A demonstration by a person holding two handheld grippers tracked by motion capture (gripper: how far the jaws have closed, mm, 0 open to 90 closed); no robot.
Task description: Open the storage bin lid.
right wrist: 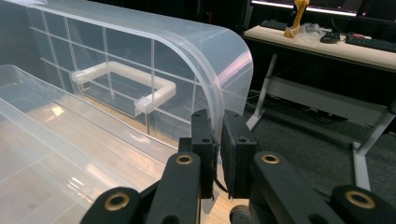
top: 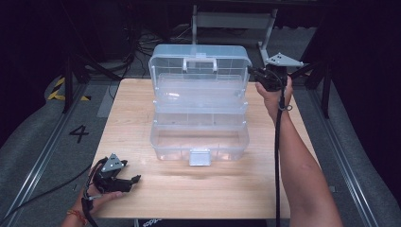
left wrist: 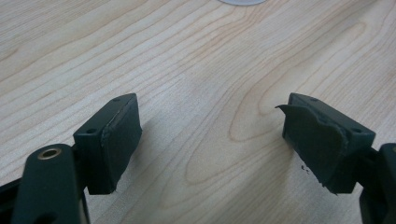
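A clear plastic tool box (top: 198, 137) stands open in the middle of the wooden table (top: 142, 194), its tiered trays stepped back and its lid (top: 198, 61) raised upright at the far side. My right gripper (top: 255, 73) is shut on the lid's right edge; in the right gripper view the pads (right wrist: 205, 140) pinch the curved clear rim (right wrist: 233, 60), with the white handle (right wrist: 123, 81) beyond. My left gripper (top: 135, 179) rests low at the table's near left corner, open, nothing between its fingers (left wrist: 116, 135) but bare wood.
A white latch (top: 199, 157) hangs at the box's front. Dark floor, cables and a metal stand lie beyond the table's far edge. A desk with keyboards (right wrist: 327, 37) stands behind the lid. Bare wood surrounds the left gripper.
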